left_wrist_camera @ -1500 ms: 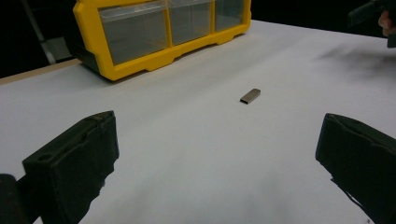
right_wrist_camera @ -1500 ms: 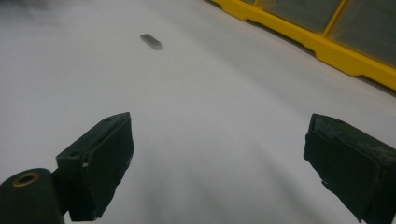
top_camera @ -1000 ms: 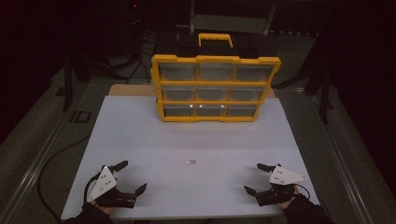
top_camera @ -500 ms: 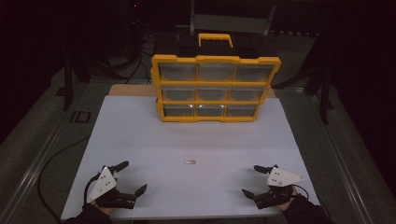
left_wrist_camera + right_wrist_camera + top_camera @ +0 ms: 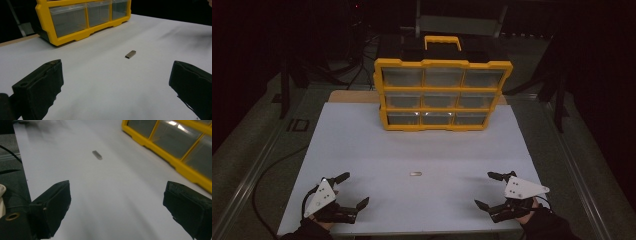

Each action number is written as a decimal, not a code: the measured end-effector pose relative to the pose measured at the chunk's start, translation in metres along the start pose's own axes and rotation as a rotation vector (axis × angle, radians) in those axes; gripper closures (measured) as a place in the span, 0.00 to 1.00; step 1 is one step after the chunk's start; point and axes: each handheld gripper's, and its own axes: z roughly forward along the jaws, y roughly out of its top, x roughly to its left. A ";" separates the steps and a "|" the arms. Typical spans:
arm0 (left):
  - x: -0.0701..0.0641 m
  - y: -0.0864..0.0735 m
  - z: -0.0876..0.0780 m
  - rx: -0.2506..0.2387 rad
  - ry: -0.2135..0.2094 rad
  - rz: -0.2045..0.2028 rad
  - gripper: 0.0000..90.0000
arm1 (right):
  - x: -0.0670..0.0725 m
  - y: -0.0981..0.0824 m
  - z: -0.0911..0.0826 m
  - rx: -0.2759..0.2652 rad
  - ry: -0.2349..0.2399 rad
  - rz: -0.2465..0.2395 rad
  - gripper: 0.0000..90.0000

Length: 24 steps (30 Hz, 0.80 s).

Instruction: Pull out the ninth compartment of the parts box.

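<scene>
High view: a small metal piece [image 5: 415, 174] lies flat on the white tabletop [image 5: 362, 145], near the middle of the near half. A yellow drawer box [image 5: 443, 94] stands at the far edge, with all its clear drawers pushed in. The left gripper [image 5: 346, 192] sits by the near left corner, and the right gripper [image 5: 494, 190] sits by the near right corner. Both have their jaws spread wide and hold nothing. Each one rests low by the near edge, with a hand behind it, and points in toward the middle. The metal piece lies between them, well apart from both.

Left gripper view: the two black jaws stand far apart with only bare tabletop between them. The metal piece [image 5: 130, 54] lies ahead, a bit to the right, and the drawer box [image 5: 82, 18] is farther off.

Right gripper view: the jaws are wide apart here too. The metal piece [image 5: 97, 154] lies well ahead and looks blurry. The drawer box [image 5: 175, 142] is at the upper right.

I think the job is just starting. Next, one gripper needs to go to the piece, come down over it, and close on its thin sides.
</scene>
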 end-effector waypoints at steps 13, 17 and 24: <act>0.000 0.000 0.000 0.005 -0.003 -0.001 0.00 | -0.012 0.031 -0.015 -0.024 -0.047 -0.090 0.08; 0.000 0.000 0.000 0.005 -0.003 -0.003 0.00 | -0.014 0.039 -0.015 -0.025 -0.062 -0.117 0.08; -0.001 0.000 0.001 0.008 -0.006 0.000 0.00 | -0.020 0.052 -0.015 -0.018 -0.095 -0.171 0.08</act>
